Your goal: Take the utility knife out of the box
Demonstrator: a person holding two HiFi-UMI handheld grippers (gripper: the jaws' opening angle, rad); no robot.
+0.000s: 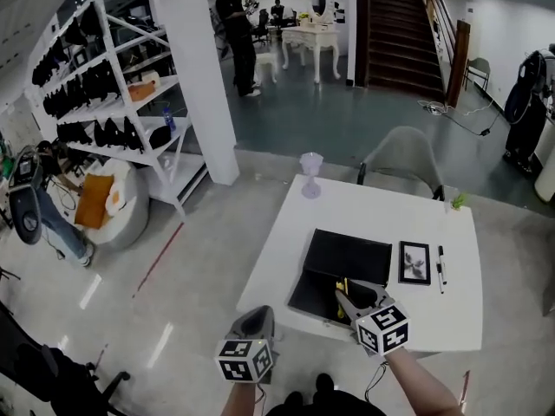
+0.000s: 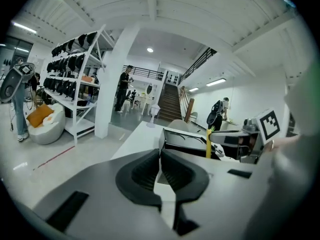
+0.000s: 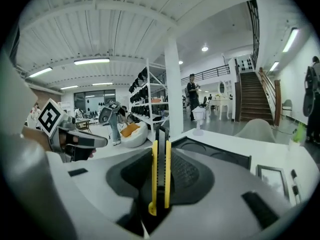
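A yellow and black utility knife (image 3: pixel 160 176) stands upright between the pads of my right gripper (image 3: pixel 161 159), which is shut on it. In the head view the right gripper (image 1: pixel 345 298) holds the knife (image 1: pixel 344 286) just above the front part of the open black box (image 1: pixel 351 256) on the white table (image 1: pixel 381 215). My left gripper (image 1: pixel 258 315) hovers off the table's front left edge, shut with nothing in it. From the left gripper view, its closed jaws (image 2: pixel 160 154) point toward the box (image 2: pixel 187 140), with the knife (image 2: pixel 208 145) and right gripper (image 2: pixel 250 140) beyond.
A clear stemmed glass (image 1: pixel 310 177) stands at the table's far left corner. A framed picture (image 1: pixel 414 262) and a pen (image 1: pixel 441 269) lie to the right of the box. A grey chair (image 1: pixel 403 158) sits behind the table. White shelves (image 1: pixel 130 102) and a pillar (image 1: pixel 204 76) stand at left.
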